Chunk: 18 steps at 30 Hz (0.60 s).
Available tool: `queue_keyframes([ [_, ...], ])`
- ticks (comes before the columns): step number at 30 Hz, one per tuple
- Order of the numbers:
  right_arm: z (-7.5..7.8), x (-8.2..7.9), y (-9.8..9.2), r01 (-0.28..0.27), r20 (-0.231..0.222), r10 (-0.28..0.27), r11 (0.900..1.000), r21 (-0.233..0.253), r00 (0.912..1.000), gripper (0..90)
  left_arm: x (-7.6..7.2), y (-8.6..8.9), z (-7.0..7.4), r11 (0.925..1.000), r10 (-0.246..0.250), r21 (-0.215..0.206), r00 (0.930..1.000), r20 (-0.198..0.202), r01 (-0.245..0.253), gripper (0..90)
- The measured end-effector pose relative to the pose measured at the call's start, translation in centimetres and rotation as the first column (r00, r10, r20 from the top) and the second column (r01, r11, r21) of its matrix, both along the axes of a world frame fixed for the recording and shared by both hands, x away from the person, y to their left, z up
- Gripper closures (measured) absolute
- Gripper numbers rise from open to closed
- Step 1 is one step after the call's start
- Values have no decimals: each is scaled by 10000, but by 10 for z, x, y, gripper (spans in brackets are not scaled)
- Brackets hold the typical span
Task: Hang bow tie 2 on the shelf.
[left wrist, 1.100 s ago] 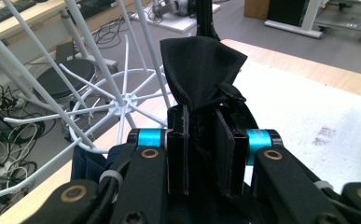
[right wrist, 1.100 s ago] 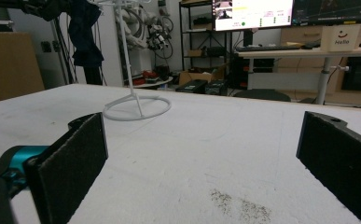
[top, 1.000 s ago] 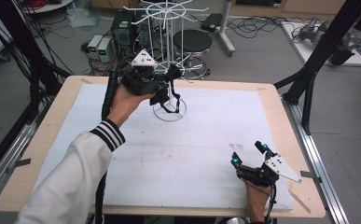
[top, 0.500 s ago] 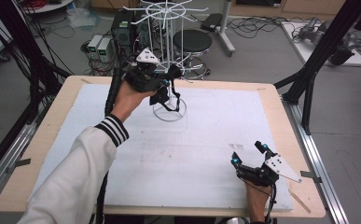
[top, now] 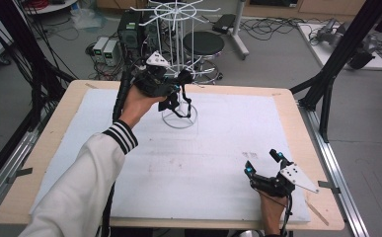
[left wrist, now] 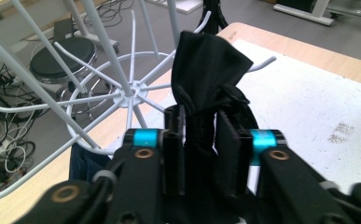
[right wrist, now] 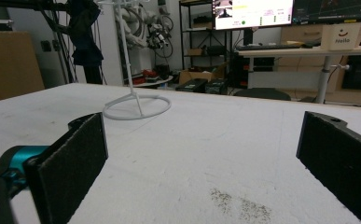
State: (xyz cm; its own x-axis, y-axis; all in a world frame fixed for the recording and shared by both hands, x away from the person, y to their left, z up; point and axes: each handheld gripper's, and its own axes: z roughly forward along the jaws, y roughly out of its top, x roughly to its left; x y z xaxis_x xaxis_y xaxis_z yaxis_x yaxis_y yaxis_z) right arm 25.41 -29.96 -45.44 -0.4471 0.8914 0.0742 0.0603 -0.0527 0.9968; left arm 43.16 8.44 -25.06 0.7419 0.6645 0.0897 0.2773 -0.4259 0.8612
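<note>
A white wire rack (top: 176,9) with radiating hooks stands at the table's far side on a ring base (top: 179,118). My left gripper (top: 182,80) is raised beside its pole, shut on a black cloth (top: 177,104) that hangs below the jaws. In the left gripper view the cloth (left wrist: 207,70) sticks up between the jaws of the left gripper (left wrist: 201,135), close to the rack's hub (left wrist: 130,95) and a hook. My right gripper (top: 261,161) rests near the front right of the table, open with nothing between its jaws (right wrist: 201,154).
A white mat (top: 218,148) covers the wooden table (top: 297,106). Black frame posts (top: 331,74) stand at the right and left. A stool (top: 204,43), boxes and cables lie on the floor behind. A dark blue piece (left wrist: 87,163) shows under the rack.
My left gripper has edged slightly up and toward the rack with the black cloth still held. The right gripper has stayed where it was.
</note>
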Motion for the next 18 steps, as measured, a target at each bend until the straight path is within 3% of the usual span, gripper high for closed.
queue_keyframes([
  [18, 0, 0, 1, 14, -9, -14, 10000, -72, 10000, 10, 0, 1, 4, 9989, 343, -296, 9979, -558, -360, 325],
])
